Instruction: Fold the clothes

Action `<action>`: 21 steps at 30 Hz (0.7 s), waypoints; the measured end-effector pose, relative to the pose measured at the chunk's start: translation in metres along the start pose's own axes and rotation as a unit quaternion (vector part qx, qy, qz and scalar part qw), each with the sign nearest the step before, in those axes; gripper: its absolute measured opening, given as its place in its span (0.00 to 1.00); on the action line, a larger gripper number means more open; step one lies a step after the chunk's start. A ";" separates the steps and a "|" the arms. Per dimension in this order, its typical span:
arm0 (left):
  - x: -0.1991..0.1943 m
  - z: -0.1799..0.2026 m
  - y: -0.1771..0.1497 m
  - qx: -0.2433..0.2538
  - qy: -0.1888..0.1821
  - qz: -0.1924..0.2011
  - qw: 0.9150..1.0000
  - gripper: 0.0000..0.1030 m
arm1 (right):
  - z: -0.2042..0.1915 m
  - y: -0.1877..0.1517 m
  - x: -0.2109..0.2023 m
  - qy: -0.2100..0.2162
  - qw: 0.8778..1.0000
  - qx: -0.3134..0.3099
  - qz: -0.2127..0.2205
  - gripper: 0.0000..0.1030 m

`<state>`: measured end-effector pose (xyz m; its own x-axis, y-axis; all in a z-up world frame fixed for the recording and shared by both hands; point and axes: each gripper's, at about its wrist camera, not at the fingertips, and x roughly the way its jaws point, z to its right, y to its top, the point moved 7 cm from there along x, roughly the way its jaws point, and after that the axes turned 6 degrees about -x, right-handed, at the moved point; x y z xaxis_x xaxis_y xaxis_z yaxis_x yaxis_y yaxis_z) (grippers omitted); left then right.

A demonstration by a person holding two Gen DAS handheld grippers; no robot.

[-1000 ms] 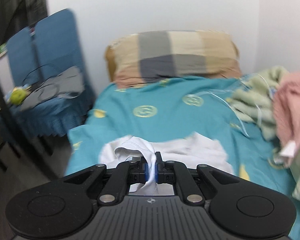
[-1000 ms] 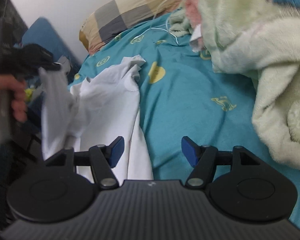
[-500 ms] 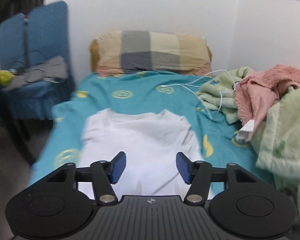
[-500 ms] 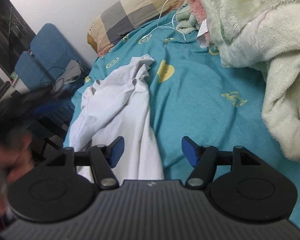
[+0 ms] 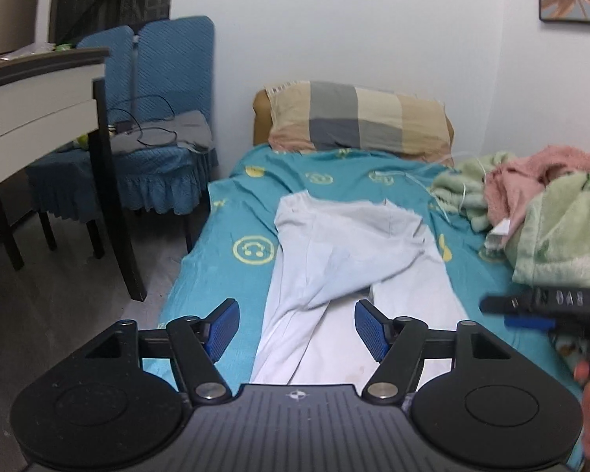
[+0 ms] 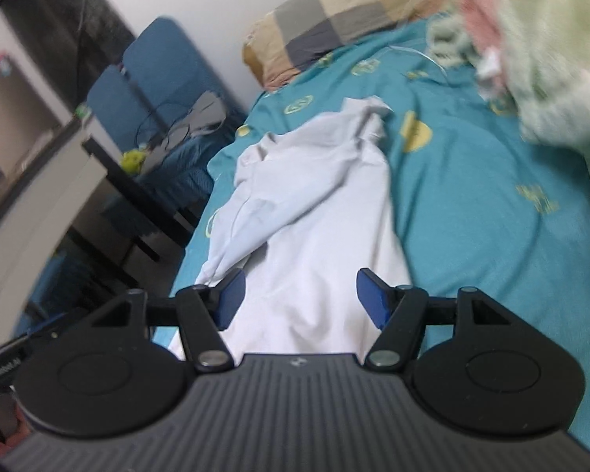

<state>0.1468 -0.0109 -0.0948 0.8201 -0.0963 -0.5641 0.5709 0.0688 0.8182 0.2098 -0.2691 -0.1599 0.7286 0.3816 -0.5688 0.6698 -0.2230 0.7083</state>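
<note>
The white shirt (image 5: 358,259) lay long on the bed (image 5: 224,291) w/ one side flopped over, both grippers' fingers spread wide & empty, so best to grab the bottom corners evenly.

White cotton garment (image 5: 346,259) lying lengthwise on your teal bedsheet.

You are looking at a plain white, soft-fabric garment stretched along the bed, its far end toward the checked pillow and its near end running under your view. Its upper part is folded over diagonally: in the left wrist view a flap drapes from the far left corner down across the middle, ending in a soft rounded point, with a darker shadowed crease beneath it. From the right wrist view the same white garment (image 6: 314,212) looks rumpled at the far end, a crumpled corner sticking up, while the near portion lies flatter and smoother on the sheet.
</note>
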 end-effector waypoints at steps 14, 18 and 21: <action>0.028 -0.030 -0.012 -0.030 -0.022 -0.043 0.998 0.65 | -0.087 0.032 0.186 -0.084 0.993 -0.069 -0.036 0.59; 0.034 -0.034 -0.015 -0.045 -0.031 -0.051 0.997 0.65 | -0.087 0.032 0.218 -0.112 0.990 -0.078 -0.047 0.47; 0.036 -0.035 -0.016 -0.055 -0.038 -0.056 0.996 0.65 | -0.081 0.030 0.230 -0.140 0.985 -0.082 -0.060 0.22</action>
<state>0.1685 0.0193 -0.1320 0.7485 -0.1847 -0.6369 0.6623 0.1605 0.7318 0.3857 -0.1157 -0.2355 0.6723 0.1285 -0.7290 0.7377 -0.0344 0.6742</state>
